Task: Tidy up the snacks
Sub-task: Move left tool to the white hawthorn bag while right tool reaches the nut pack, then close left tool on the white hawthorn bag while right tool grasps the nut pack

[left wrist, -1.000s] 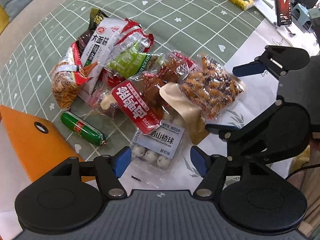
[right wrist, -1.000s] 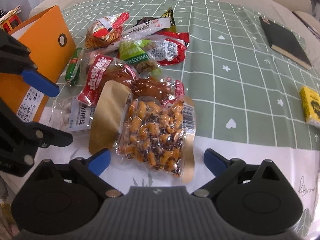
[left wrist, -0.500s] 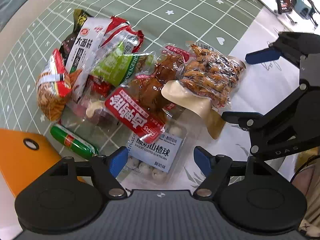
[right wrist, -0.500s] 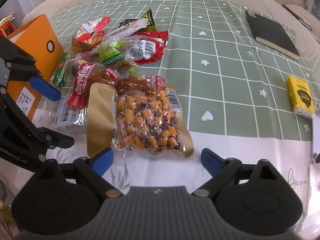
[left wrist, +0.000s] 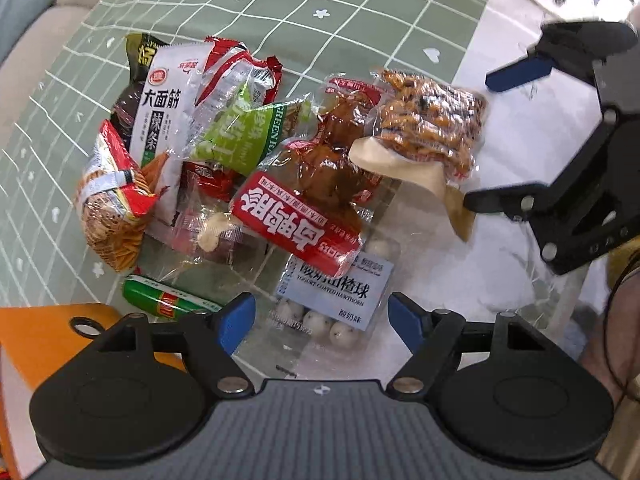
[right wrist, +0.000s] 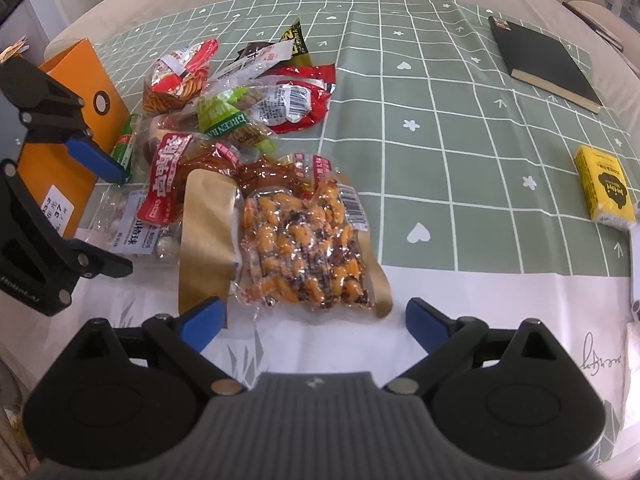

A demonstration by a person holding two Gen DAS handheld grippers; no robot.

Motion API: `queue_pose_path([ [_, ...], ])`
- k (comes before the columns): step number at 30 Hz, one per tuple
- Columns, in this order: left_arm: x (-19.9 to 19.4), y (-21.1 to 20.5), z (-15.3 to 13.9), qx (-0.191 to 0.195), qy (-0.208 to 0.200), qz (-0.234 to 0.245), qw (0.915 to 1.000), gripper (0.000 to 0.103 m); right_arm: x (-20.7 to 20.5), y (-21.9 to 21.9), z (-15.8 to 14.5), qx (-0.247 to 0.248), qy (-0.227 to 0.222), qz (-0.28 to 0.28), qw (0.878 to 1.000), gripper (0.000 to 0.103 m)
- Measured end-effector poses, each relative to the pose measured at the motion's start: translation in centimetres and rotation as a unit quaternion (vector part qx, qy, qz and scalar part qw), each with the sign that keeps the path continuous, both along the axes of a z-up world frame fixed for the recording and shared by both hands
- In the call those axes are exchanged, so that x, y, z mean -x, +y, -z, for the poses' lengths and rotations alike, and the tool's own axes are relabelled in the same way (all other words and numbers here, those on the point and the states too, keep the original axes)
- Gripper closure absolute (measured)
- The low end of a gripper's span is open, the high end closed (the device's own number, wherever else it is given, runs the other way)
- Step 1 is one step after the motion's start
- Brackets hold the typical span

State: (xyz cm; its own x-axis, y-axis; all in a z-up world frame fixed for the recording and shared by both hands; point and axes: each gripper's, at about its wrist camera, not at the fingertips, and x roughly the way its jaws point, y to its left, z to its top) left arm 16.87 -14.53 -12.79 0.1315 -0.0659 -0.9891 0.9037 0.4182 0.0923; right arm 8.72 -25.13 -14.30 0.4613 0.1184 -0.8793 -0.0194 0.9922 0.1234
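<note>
Left gripper (left wrist: 321,318) hangs wide open, empty, straight over the clear pack of white yogurt balls (left wrist: 334,300). Right gripper (right wrist: 314,320) gapes too, just short of the peanut pack (right wrist: 306,248). A red-labelled packet (left wrist: 296,224) overlaps the yogurt balls; the orange box (right wrist: 70,136) waits beside the pile.

Clear hawthorn-ball pack (left wrist: 334,300): label reads "YOGURT COATED HAWTHORN". Green snack bag (left wrist: 256,136) shows "GREEN". White bag (left wrist: 164,116): "大面筋". Orange box (right wrist: 68,168), sticker w/ "37". Yellow box (right wrist: 606,190): print too small.
</note>
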Motion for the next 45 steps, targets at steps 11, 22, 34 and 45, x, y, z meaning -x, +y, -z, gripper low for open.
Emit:
queue_pose_path([
  [11, 0.3, -1.7, 0.9, -0.008, 0.046, -0.044, 0.998, 0.015, 0.2, 0.0, 0.0, -0.002, 0.003, -0.002, 1.0, 0.008],
  [22, 2.5, -2.6, 1.1, 0.023, 0.035, -0.088, 0.9952, 0.014, 0.1, 0.6, 0.2, 0.022, 0.001, -0.016, 1.0, 0.009],
  [34, 4.0, -2.1, 2.2, 0.038, 0.023, -0.099, 0.9941, 0.012, 0.7, 0.4, -0.1, 0.037, -0.019, -0.036, 0.998, 0.028],
  [45, 5.2, 0.4, 0.8, 0.057, 0.018, -0.155, 0.9861, 0.035, 1.3, -0.3, -0.5, 0.012, -0.016, -0.018, 1.0, 0.048],
])
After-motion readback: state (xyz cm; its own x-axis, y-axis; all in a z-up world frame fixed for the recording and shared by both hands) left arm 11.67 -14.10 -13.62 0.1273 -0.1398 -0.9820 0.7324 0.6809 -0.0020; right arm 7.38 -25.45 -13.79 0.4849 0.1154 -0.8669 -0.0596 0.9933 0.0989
